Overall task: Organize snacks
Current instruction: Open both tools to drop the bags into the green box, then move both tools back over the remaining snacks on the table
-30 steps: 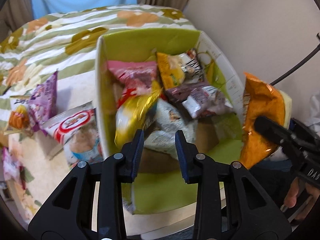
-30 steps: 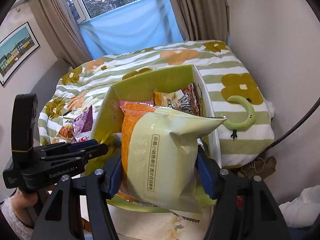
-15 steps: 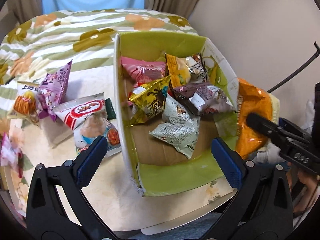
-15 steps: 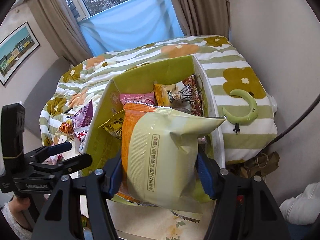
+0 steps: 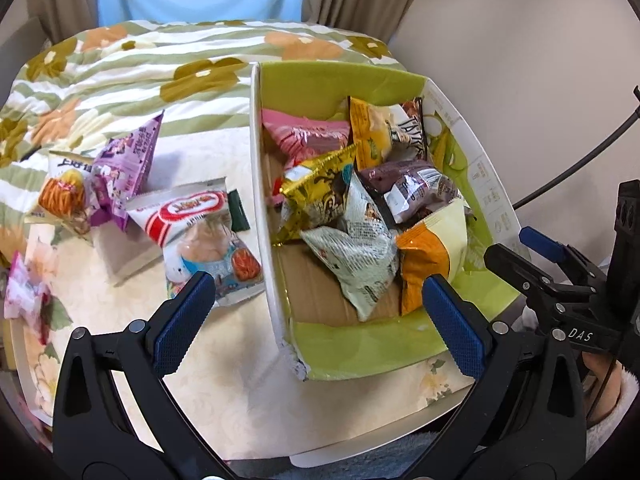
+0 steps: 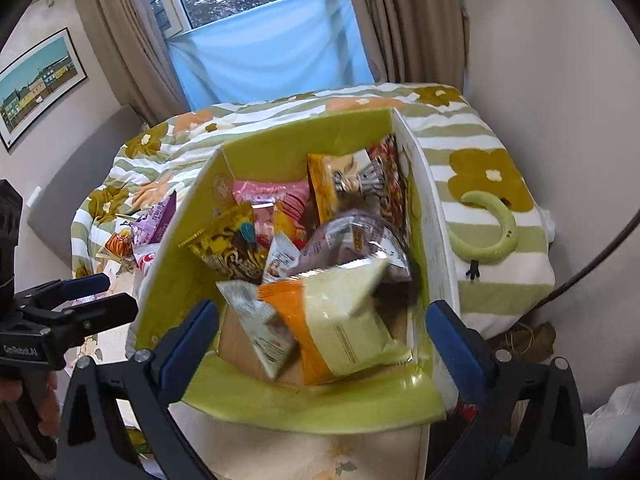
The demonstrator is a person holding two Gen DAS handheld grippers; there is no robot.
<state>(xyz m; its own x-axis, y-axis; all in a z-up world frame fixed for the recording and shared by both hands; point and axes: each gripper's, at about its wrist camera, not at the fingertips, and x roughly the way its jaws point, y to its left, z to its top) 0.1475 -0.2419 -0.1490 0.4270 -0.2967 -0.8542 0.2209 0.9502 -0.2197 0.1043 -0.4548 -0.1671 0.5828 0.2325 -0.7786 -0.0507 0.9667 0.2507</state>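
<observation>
The orange bag lies in the box, near its front wall, long way running front to back, with its pale end toward the far wall. Other snacks fill the back. Both the right gripper and the left gripper are wide open and hold nothing. More bags lie on the table, left of the box.

- "DAS" in white letters on the black body of the right gripper.
- "GenRobot.AI" on the black body of the left gripper.
- Print on the snack packets is too blurred to read.
</observation>
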